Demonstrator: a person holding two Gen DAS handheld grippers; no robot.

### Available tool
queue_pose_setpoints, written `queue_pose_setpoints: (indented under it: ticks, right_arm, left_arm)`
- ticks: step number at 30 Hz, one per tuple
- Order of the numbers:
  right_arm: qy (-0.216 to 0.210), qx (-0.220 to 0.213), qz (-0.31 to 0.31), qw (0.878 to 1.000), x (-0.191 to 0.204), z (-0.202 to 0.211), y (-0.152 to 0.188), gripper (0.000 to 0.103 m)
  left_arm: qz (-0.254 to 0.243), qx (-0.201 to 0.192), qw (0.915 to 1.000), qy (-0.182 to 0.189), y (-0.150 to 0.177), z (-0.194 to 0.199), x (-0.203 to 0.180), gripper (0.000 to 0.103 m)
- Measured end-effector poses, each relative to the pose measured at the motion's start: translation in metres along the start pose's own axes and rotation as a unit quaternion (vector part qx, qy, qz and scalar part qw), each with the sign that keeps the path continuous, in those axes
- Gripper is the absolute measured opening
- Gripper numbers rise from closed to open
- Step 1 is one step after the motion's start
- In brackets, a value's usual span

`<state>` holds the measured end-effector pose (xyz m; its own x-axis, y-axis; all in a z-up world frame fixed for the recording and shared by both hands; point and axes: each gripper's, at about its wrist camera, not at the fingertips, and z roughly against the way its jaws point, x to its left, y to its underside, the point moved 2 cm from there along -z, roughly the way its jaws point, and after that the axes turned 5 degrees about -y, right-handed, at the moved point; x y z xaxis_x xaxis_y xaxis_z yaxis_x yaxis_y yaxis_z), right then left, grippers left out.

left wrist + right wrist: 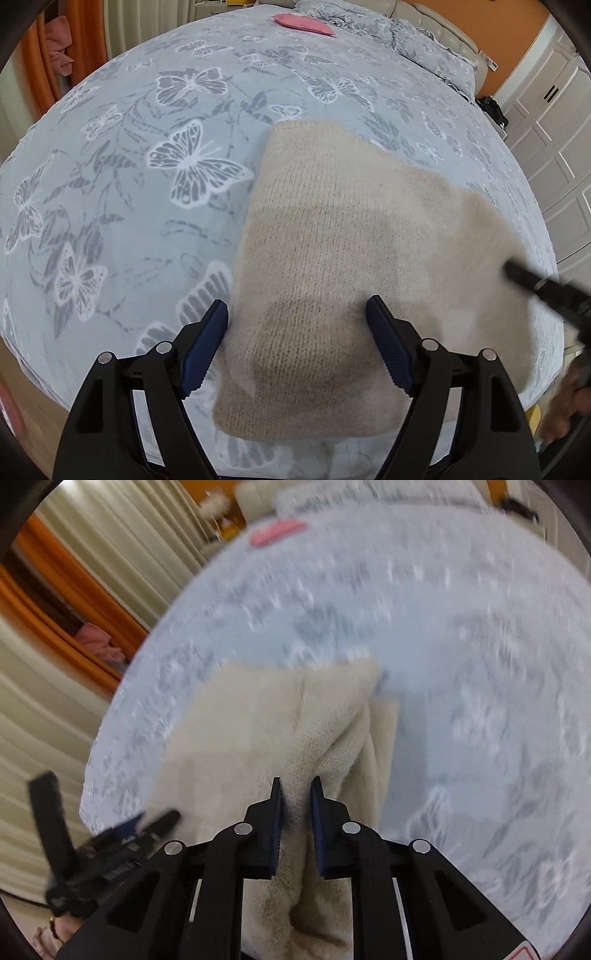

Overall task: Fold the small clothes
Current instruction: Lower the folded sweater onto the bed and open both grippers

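Note:
A cream knitted garment lies on the bed, its near edge at the bed's front. My left gripper is open, its jaws wide apart just above the garment's near left part, holding nothing. My right gripper is shut on a bunched fold of the same garment and lifts that edge off the bed. In the left wrist view the right gripper shows as a blurred dark shape at the garment's right edge. The right wrist view is motion-blurred; the left gripper shows there at lower left.
The bed has a pale blue cover with grey-and-white butterflies. A pink folded item lies at the far side. Rumpled bedding is at the headboard. White cabinets stand to the right, curtains to the left.

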<state>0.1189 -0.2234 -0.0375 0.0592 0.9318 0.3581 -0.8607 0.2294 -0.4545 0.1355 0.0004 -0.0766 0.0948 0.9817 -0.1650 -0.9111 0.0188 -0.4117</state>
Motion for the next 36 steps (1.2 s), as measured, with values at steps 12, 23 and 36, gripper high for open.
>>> queue_pose_setpoints:
  ticks: [12, 23, 36]
  right_arm:
    - [0.009, -0.016, -0.040, 0.999, -0.012, 0.007, 0.008, 0.014]
    - [0.028, 0.025, -0.058, 0.998, -0.019, -0.014, 0.021, 0.012]
    - [0.050, 0.012, -0.024, 0.998, 0.005, 0.024, 0.050, 0.021]
  left_arm:
    - [0.014, 0.007, 0.9999, -0.001, 0.010, -0.007, 0.004, 0.086]
    - [-0.001, -0.003, 0.9996, -0.028, 0.011, 0.003, -0.004, 0.086]
    - [-0.061, -0.029, 0.9961, -0.058, 0.037, 0.051, -0.023, 0.086]
